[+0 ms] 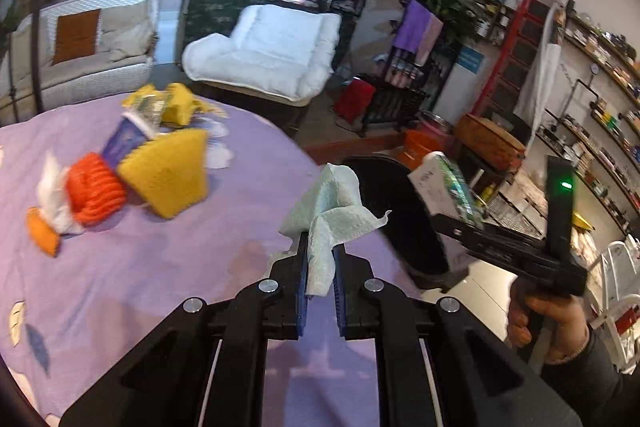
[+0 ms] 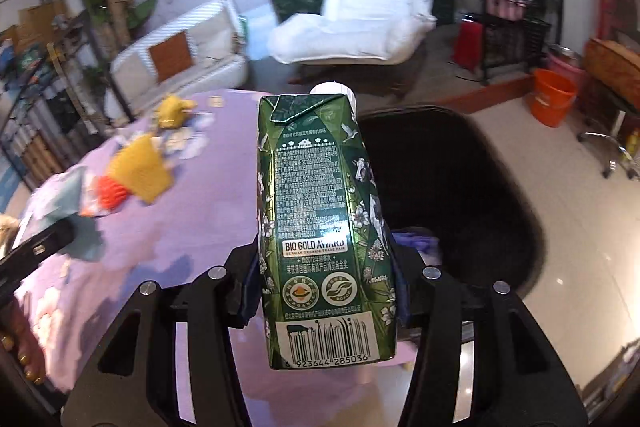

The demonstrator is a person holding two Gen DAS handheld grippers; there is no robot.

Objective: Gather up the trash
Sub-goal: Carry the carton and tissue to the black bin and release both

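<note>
A black trash bin (image 2: 460,187) is seen on the floor just beside the round table (image 1: 140,267) with the lilac cloth; inside the bin only something bluish-purple (image 2: 416,241) near its bottom can be made out, and what it is cannot be told. A green milk carton (image 2: 324,227) is pinched at its lower part between the jaws of the right gripper (image 2: 326,291) and is held near the rim of the bin. A pale green paper napkin (image 1: 330,219) is clamped by the left gripper (image 1: 320,267), whose jaws are pressed together on it, above the table edge. More trash is left on the table: yellow sponges (image 1: 168,179), an orange ribbed piece (image 1: 94,189) and crumpled wrappers (image 1: 150,107).
</note>
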